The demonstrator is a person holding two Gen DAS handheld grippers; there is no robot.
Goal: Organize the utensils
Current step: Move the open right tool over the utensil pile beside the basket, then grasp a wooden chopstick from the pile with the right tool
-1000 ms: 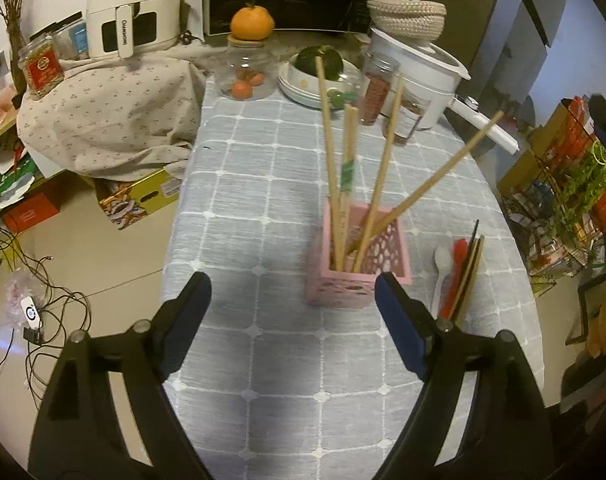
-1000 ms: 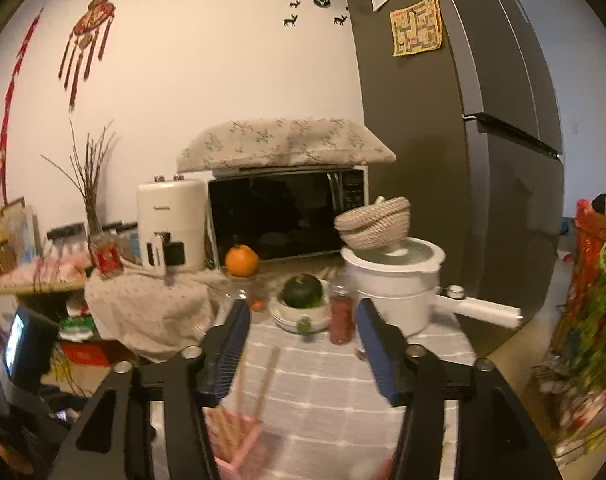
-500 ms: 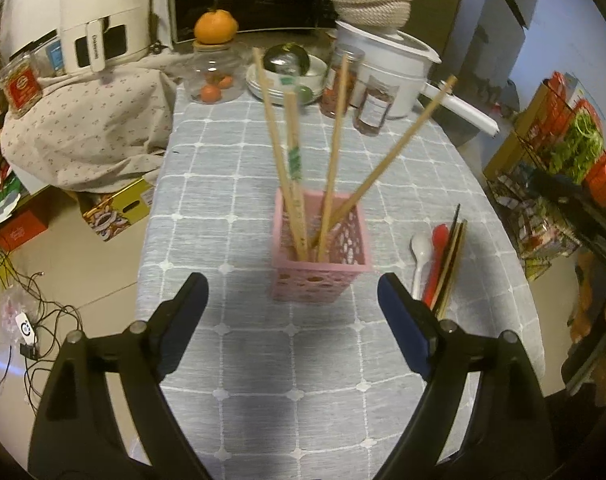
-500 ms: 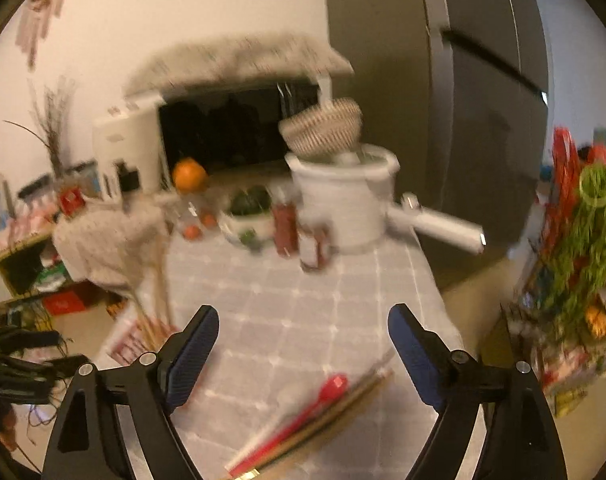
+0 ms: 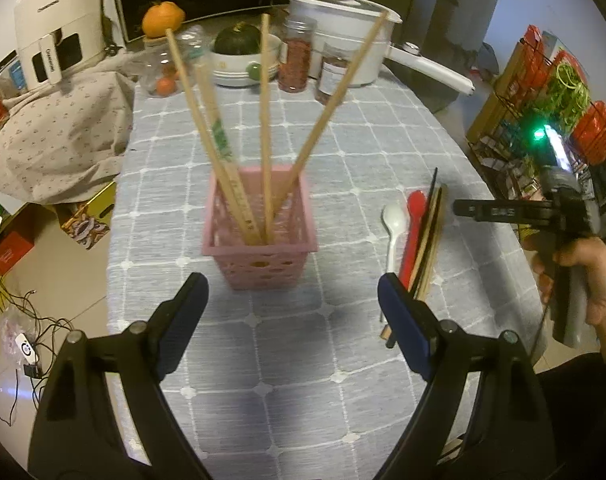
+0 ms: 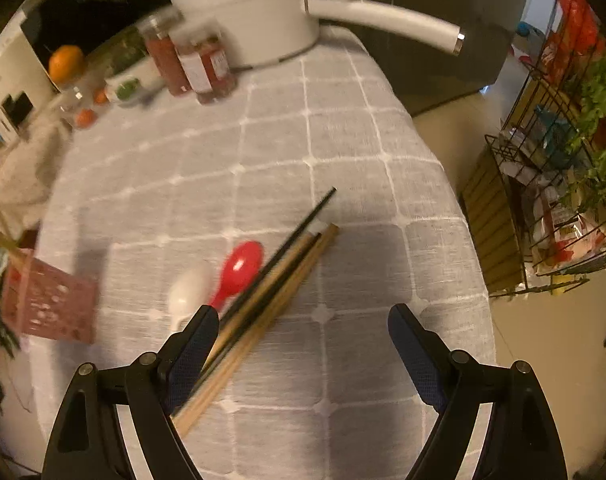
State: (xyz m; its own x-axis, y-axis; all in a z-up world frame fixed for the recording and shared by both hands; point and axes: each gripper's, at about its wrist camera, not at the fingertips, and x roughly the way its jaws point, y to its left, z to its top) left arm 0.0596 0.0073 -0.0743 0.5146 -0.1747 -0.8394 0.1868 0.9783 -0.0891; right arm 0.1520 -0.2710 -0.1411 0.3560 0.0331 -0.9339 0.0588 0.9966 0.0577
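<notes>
A pink perforated basket (image 5: pixel 259 236) stands on the grey checked tablecloth (image 5: pixel 295 360) and holds several wooden chopsticks (image 5: pixel 265 120). It shows blurred at the left in the right wrist view (image 6: pixel 51 304). To its right lie a white spoon (image 5: pixel 394 224), a red spoon (image 5: pixel 413 220) and a bundle of wooden and black chopsticks (image 5: pixel 429 236). In the right wrist view the red spoon (image 6: pixel 239 268), white spoon (image 6: pixel 189 292) and chopsticks (image 6: pixel 279 284) lie just ahead. My left gripper (image 5: pixel 293 308) is open and empty, just short of the basket. My right gripper (image 6: pixel 303 348) is open and empty, above the chopsticks' near ends.
At the table's far end stand a white cooker (image 5: pixel 343 56) with a long handle (image 6: pixel 383 20), two spice jars (image 5: pixel 299 60), a bowl with a green squash (image 5: pixel 239 52) and a jar with an orange (image 5: pixel 163 20). A wire rack (image 6: pixel 551 184) stands right of the table.
My right gripper has swung down from facing the wall to hover over the spoons and chopsticks. My left gripper has moved closer to the basket.
</notes>
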